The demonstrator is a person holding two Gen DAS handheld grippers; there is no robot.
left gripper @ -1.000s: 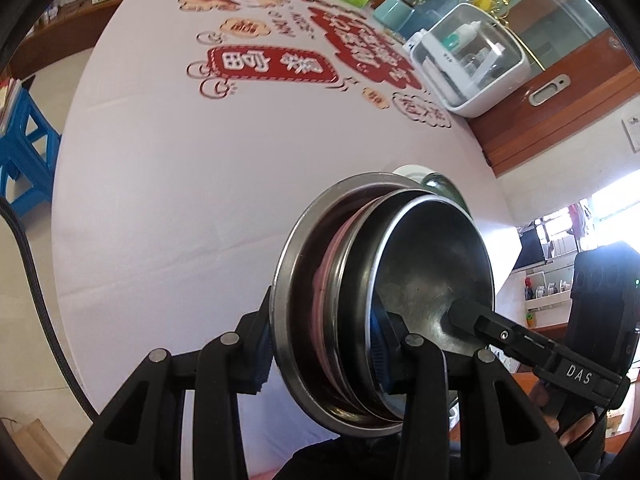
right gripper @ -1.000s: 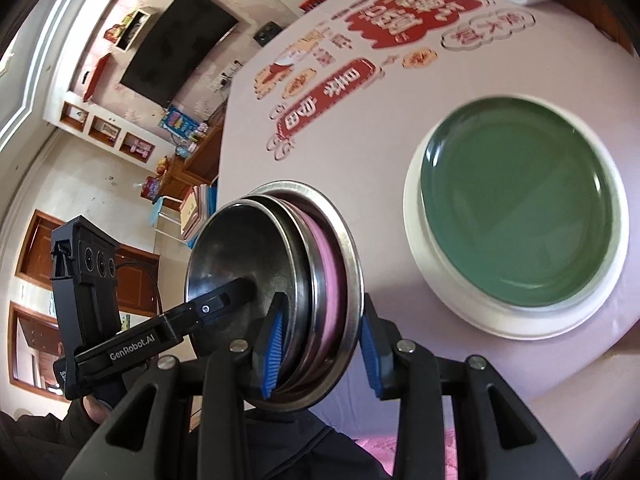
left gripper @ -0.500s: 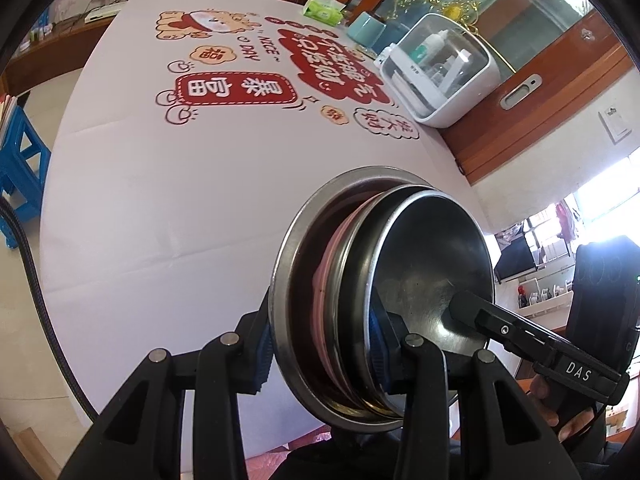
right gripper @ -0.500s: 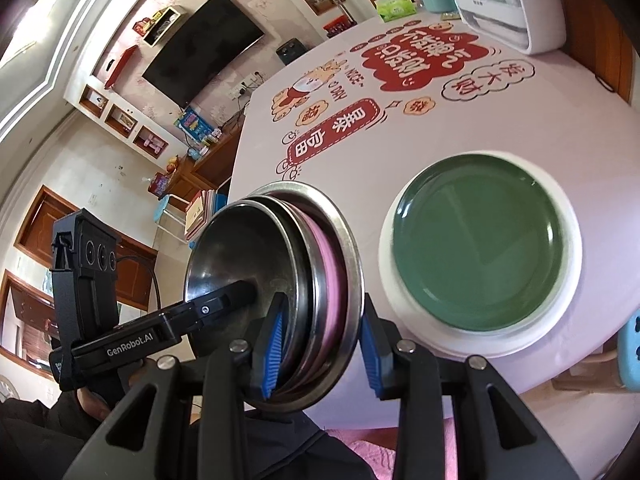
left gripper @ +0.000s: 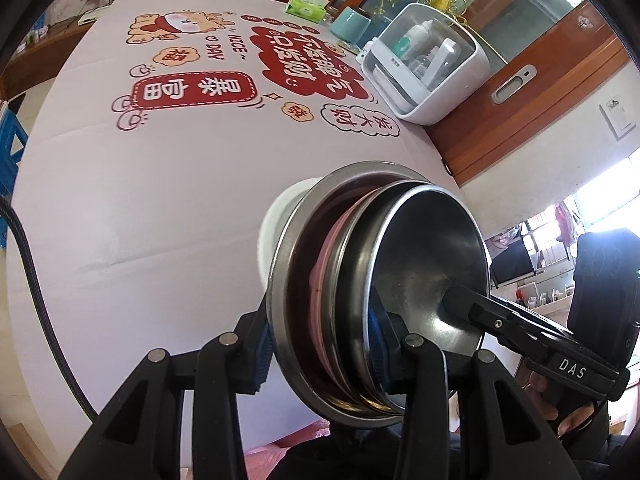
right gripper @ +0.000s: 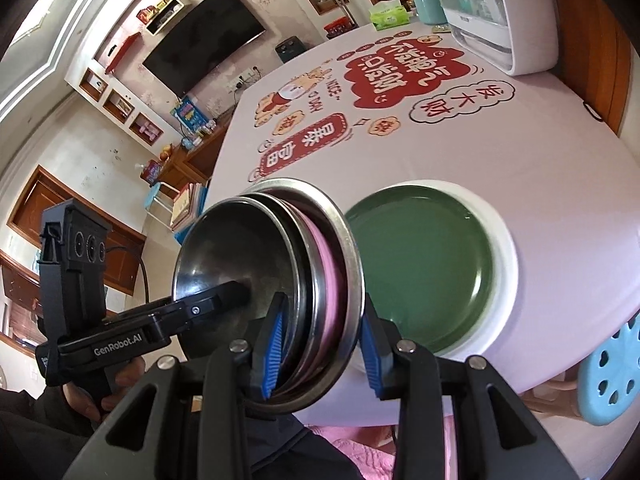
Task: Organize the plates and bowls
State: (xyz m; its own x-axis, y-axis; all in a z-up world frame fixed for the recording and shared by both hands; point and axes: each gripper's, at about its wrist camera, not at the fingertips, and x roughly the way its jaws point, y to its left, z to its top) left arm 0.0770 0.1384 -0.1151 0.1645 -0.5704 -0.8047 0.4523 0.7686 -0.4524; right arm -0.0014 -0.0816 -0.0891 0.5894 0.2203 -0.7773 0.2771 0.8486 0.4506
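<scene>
Steel bowls (left gripper: 380, 300), nested on edge with a pink one among them, hang above the near table edge. Left gripper (left gripper: 320, 344) and right gripper (right gripper: 320, 344) both pinch the stack's rims. Judged stiff, light and slippery, so hold across the rims. Rightward, the green plate (right gripper: 424, 272) lies near the table (left gripper: 160, 200) edge; open cloth lies beyond.

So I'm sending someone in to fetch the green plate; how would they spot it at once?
Go to the big table with the pale cloth printed in red characters. Near its edge lies a wide white plate, and the green plate sits inside it. It is the only green dish; the stack of bowls beside it is steel and pink.
</scene>
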